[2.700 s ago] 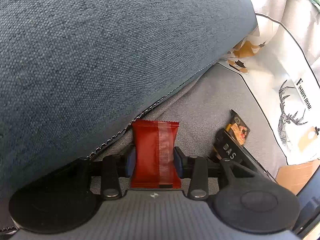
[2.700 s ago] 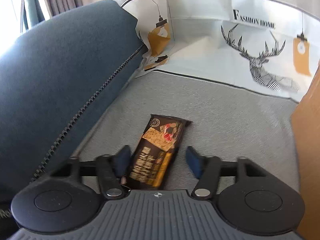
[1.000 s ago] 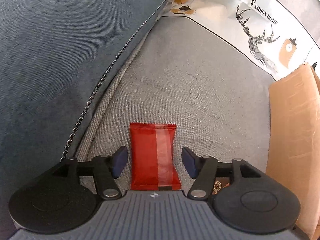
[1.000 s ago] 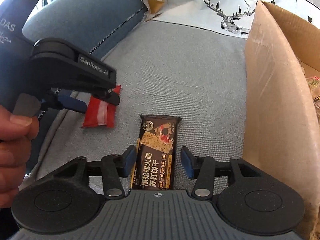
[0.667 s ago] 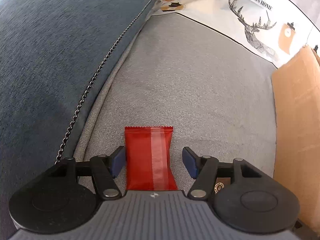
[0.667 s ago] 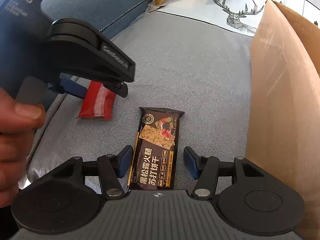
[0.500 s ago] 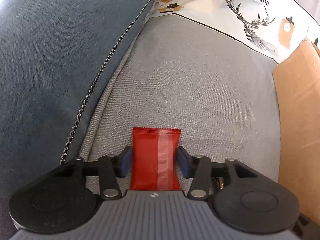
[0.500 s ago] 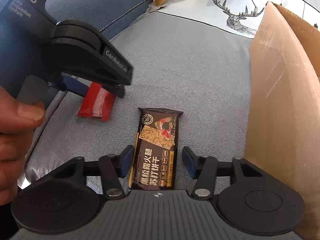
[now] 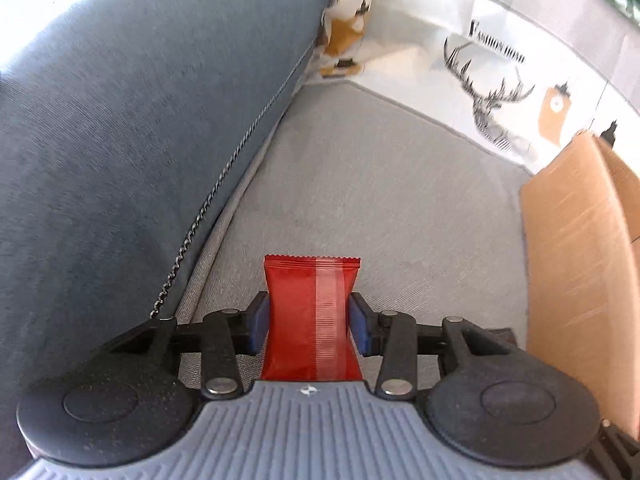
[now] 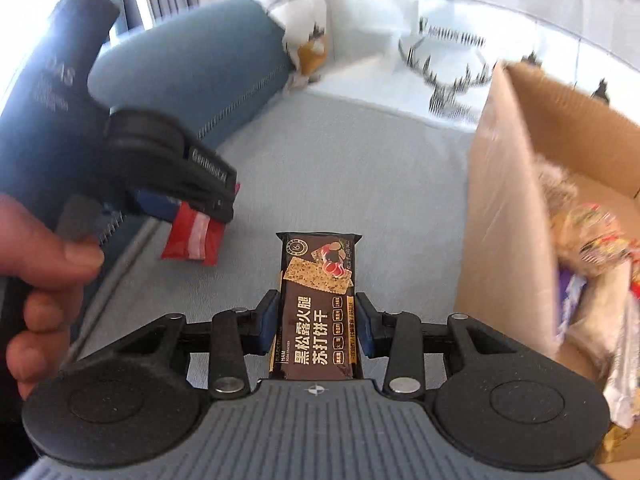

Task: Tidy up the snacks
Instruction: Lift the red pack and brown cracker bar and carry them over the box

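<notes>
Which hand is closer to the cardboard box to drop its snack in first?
Right. The right tongs, closing on the dark cracker pack, sit beside the cardboard box. The left tongs squeeze the red packet farther away, by the blue cushion.

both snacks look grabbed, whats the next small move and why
Probably carry both toward the cardboard box on the right. The left gripper has the red packet pinched at its waist, the right gripper has the dark cracker packet between its fingers, both closing. The box is open and already holds other snacks, with bare sofa seat in between.
</notes>
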